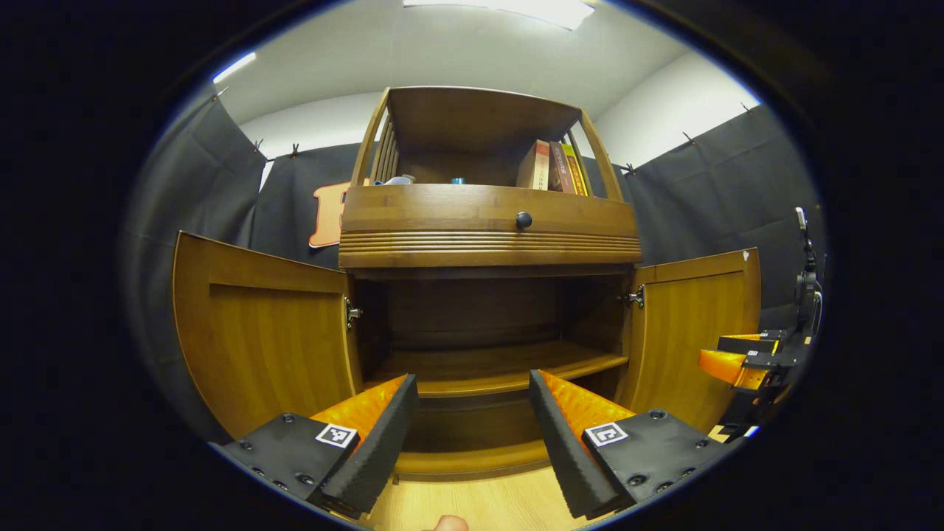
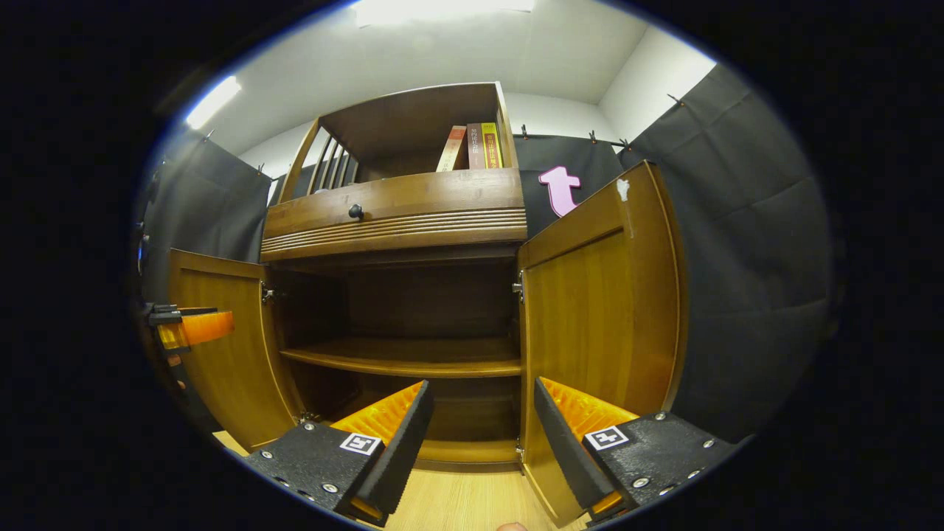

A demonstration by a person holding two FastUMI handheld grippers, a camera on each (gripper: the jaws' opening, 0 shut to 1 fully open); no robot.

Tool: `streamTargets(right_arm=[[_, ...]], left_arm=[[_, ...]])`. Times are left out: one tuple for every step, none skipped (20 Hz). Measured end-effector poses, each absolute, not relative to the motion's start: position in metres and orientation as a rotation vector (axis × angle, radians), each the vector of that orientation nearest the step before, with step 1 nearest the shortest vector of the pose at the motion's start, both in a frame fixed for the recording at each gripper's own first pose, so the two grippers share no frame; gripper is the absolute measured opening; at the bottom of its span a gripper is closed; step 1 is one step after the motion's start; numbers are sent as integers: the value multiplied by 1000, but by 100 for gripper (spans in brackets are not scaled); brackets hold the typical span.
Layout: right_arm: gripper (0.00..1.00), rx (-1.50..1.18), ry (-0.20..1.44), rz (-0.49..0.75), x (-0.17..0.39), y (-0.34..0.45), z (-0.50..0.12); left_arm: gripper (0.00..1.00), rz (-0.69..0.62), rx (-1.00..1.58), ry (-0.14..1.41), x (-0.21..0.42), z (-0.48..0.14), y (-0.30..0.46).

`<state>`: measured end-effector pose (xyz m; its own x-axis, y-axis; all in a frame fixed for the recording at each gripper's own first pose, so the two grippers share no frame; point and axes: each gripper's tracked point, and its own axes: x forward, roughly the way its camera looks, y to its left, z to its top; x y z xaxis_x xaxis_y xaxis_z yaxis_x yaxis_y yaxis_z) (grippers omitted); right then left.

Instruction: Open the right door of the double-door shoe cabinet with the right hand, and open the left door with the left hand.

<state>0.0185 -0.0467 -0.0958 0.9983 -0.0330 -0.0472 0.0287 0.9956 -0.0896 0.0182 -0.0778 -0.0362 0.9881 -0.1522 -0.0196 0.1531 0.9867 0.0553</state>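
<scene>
The left tool (image 1: 472, 424) has two thick wedge fingers (image 1: 369, 442) with bumpy ribbed faces on the inside. Each finger sits on a dark, rough block with round screws (image 1: 636, 479) in it. A small square tag (image 1: 336, 434) with a black and white pattern sits on top of each block. The right tool (image 2: 479, 435) looks just the same, with its own screws (image 2: 640, 482) and square tags (image 2: 606, 437).

Shoe cabinet (image 1: 487, 228) ahead, left door (image 1: 265, 332) swung left, right door (image 1: 697, 332) swung right, books (image 1: 552, 167) on top shelf
</scene>
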Motion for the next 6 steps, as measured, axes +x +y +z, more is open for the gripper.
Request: streamTargets(right_arm=[[85, -93, 46, -30, 20, -46, -95], [85, -98, 45, -28, 22, -45, -95], [85, -103, 45, -24, 23, -44, -95], [85, -105, 45, -20, 23, -43, -95], [85, -107, 46, -18, 24, -43, -95], [85, -106, 47, -15, 24, -44, -96]], left_arm=[[95, -149, 58, 7, 21, -36, -78], [95, -151, 56, 2, 22, -35, -80], [95, -158, 51, 5, 23, -36, -82], [95, -165, 39, 14, 23, -38, -83], [98, -172, 24, 22, 24, -40, -85], [96, -178, 20, 27, 25, -40, -84]])
